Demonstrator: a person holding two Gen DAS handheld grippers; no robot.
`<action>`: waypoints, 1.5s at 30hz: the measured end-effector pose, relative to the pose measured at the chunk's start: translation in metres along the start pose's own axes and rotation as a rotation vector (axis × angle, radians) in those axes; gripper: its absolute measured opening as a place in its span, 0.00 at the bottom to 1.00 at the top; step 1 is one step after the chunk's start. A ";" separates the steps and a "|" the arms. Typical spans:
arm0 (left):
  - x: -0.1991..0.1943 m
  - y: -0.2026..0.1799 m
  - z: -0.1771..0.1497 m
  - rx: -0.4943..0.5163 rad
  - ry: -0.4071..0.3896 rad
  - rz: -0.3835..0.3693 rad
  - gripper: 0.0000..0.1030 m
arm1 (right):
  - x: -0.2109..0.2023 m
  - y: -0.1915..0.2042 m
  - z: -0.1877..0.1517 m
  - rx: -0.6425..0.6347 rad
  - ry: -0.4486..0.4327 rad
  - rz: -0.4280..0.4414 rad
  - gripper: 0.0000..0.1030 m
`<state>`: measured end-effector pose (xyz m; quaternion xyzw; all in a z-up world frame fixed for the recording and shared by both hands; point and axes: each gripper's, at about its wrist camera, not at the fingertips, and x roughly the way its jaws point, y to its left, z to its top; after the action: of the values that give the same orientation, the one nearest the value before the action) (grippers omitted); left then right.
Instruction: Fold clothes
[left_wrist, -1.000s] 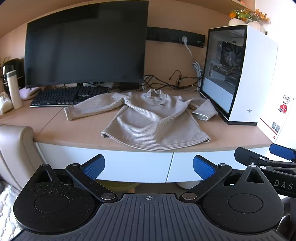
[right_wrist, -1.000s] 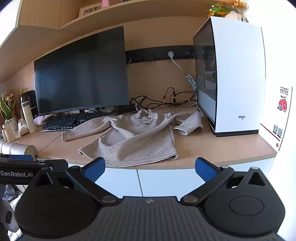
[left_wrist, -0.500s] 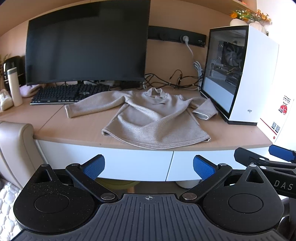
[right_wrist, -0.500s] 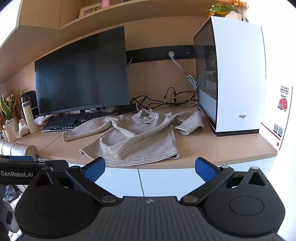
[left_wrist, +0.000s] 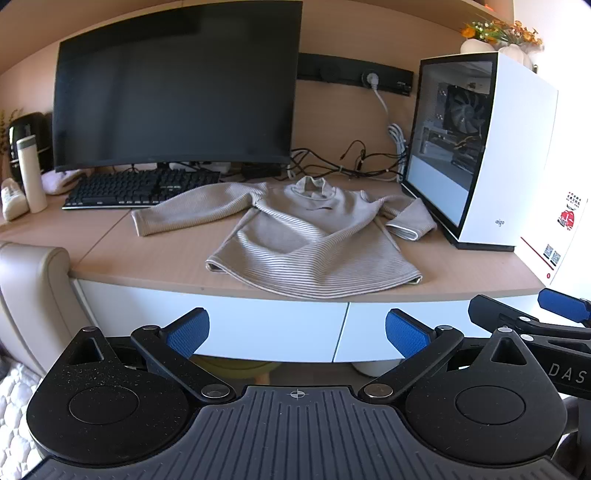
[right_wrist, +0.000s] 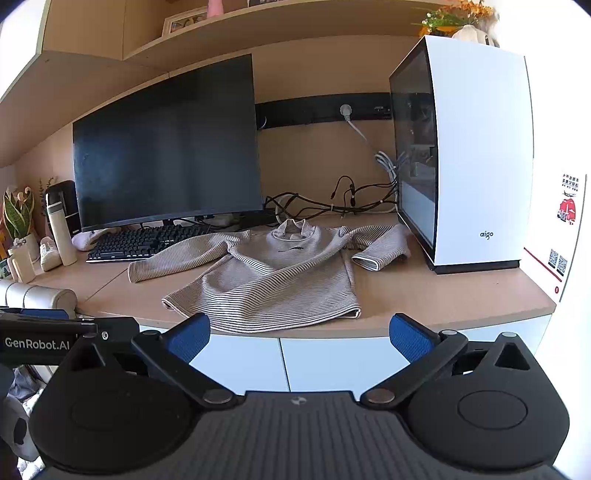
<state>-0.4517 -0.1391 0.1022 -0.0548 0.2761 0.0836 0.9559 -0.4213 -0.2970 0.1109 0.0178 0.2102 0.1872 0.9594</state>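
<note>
Your 2 grippers, left gripper (left_wrist: 293, 328) and right gripper (right_wrist: 299, 332), hang wide open near the desk (left_wrist: 480, 266), short of the striped sweater (left_wrist: 314, 240).

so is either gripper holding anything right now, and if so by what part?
Nothing held. Left gripper and right gripper are both open with empty gaps, short of the desk. The sweater lies untouched on it.

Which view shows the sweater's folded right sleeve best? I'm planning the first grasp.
The left wrist view: the sleeve lies nearer the centre, its cuff opening facing the camera. The right wrist view shows the same sleeve, smaller, beside the white computer case.
</note>
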 end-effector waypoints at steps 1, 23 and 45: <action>0.000 0.000 0.000 -0.001 0.001 0.000 1.00 | 0.000 0.000 0.000 0.000 0.001 0.000 1.00; 0.013 -0.001 0.000 -0.003 0.036 0.002 1.00 | 0.014 -0.009 -0.001 0.013 0.038 0.006 1.00; 0.032 0.013 0.000 -0.028 0.087 -0.009 1.00 | 0.036 -0.012 -0.003 0.036 0.090 0.006 1.00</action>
<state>-0.4272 -0.1225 0.0842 -0.0731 0.3161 0.0806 0.9425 -0.3880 -0.2948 0.0927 0.0271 0.2564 0.1871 0.9479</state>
